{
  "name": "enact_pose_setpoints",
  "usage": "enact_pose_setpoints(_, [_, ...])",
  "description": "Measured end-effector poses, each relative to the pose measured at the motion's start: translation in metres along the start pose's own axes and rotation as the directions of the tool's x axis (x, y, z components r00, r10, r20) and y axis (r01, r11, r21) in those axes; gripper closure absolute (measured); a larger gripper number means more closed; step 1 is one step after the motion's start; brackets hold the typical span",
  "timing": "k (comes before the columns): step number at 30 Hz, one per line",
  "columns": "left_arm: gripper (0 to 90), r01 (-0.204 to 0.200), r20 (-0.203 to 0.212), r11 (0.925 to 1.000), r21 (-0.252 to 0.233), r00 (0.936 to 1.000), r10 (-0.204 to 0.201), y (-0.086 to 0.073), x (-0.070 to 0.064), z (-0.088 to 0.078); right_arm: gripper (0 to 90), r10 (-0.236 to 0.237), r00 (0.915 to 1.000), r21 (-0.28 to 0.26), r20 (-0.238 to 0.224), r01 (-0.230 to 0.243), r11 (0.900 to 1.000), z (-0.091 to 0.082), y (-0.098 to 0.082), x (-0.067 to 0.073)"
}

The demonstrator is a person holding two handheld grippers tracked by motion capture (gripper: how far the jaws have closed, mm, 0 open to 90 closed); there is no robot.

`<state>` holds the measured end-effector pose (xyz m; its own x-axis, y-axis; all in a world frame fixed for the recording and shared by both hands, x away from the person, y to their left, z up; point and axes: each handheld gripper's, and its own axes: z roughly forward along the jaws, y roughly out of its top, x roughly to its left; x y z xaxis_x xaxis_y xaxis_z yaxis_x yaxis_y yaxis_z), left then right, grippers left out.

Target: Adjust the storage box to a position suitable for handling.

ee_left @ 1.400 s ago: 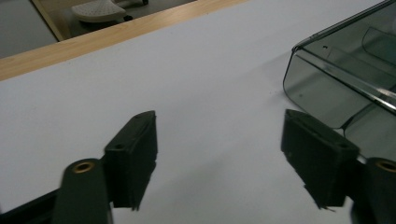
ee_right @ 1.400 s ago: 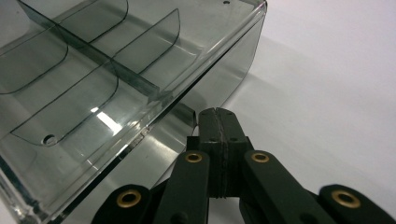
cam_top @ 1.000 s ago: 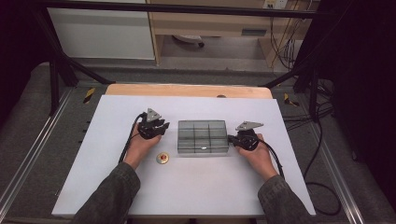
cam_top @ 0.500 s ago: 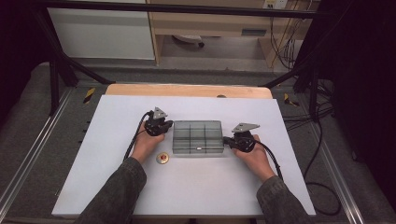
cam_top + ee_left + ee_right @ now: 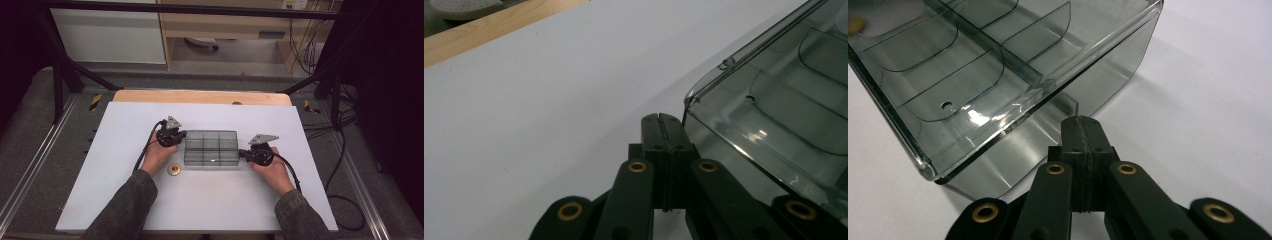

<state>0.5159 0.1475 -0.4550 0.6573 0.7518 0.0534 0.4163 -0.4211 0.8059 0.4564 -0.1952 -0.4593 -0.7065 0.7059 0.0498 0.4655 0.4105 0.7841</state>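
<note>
High view puts the clear compartment box [image 5: 210,148] at the middle of the frame on the white table sheet [image 5: 125,200], with the left gripper [image 5: 176,134] at its left end and the right gripper [image 5: 246,154] at its right end, so the box sits bracketed between the two. Both pairs of jaws are pressed fully together with nothing between them. In the left gripper view the closed tips [image 5: 663,122] lie just beside the box's lower corner wall [image 5: 724,150]; whether they touch it I cannot tell. In the right gripper view the closed tips [image 5: 1082,126] stand against the end wall [image 5: 1108,85] below the lid's rim. My judgement is that the work is at an early stage: the grippers are placed at the ends, as if to steady, shift or square the box, and the lid looks closed, so any opening or filling remains to be done. The box is smoky transparent plastic with rounded corners, a thin overhanging lid, and curved dividers making two rows of compartments; a small pale glint shows in one lower compartment. A small round gold-rimmed object with a red centre [image 5: 174,170] lies on the sheet below the box's left corner, apart from it.
</note>
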Motion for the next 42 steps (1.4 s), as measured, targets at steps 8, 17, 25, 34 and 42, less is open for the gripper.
enact_pose_setpoints(8, [90.0, -0.024, 0.016, 0.9997, 0.009, 0.9996, 0.024, -0.004, -0.01, -0.005, 90.0, 0.005, 1.0, 0.016, 0.003, -0.005, 1.0, -0.005, -0.004, 0.003])
enact_pose_setpoints(17, [90.0, -0.031, 0.037, 0.9994, 0.015, 0.9989, 0.03, -0.006, -0.022, -0.009, 90.0, 0.019, 0.9998, 0.032, 0.005, -0.019, 0.999, -0.015, -0.011, 0.007])
enact_pose_setpoints(25, [90.0, -0.041, 0.057, 0.9989, 0.021, 0.9976, 0.04, -0.01, -0.032, -0.017, 90.0, 0.01, 0.9999, 0.057, 0.001, -0.01, 0.998, -0.025, -0.017, 0.017])
enact_pose_setpoints(34, [90.0, -0.049, 0.08, 0.9986, 0.022, 0.9957, 0.047, -0.019, -0.046, -0.03, 90.0, 0.0, 0.9998, 0.073, -0.021, 0.002, 0.997, -0.039, -0.028, 0.031])
enact_pose_setpoints(42, [90.0, -0.053, 0.095, 0.998, 0.034, 0.9943, 0.049, -0.025, -0.055, -0.041, 90.0, -0.002, 0.9993, 0.088, -0.038, 0.005, 0.996, -0.048, -0.034, 0.042])
